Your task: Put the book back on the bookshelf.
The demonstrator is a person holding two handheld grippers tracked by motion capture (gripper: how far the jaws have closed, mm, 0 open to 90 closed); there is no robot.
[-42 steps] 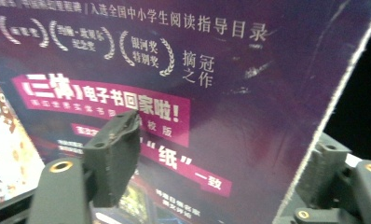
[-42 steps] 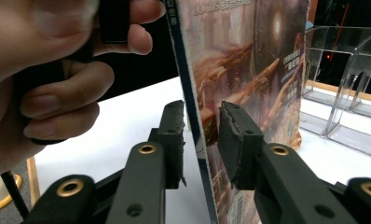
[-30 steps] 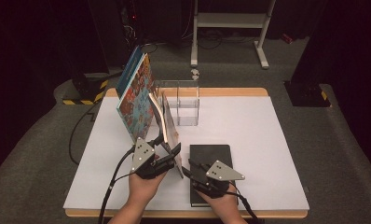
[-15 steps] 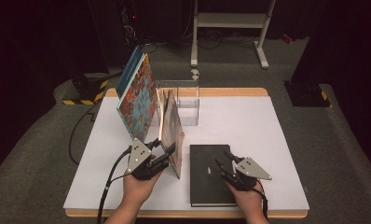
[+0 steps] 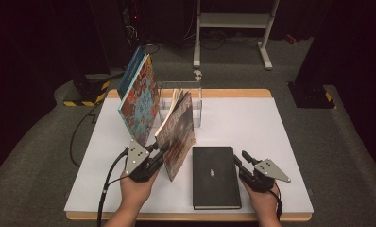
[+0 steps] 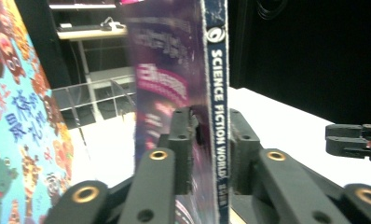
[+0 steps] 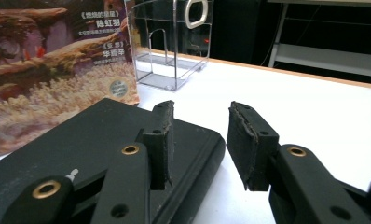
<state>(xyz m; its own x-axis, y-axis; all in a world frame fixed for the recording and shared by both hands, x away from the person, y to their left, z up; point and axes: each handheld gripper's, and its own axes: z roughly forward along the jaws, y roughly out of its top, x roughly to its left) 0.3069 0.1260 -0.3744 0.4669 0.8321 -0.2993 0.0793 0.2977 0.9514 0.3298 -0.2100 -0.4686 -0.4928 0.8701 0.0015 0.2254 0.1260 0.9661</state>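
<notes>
Left gripper [image 6: 203, 154], jaws just closing, clamps the magazine's [image 5: 177, 135] spine; its floppy pages could splay or slip. Right gripper [image 7: 197, 144] gapes beside the black book [image 5: 215, 176].

On the desk [image 5: 280, 137]: 3 books — 1 colourful picture book [image 5: 138, 101], 1 science-fiction magazine [image 5: 177, 137], 1 black notebook [image 5: 215, 177] — plus 1 clear acrylic holder [image 5: 195, 101] and 2 grippers.

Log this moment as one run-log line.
left gripper: shut on magazine, upright | right gripper: open, beside black notebook | notebook: flat on table
</notes>
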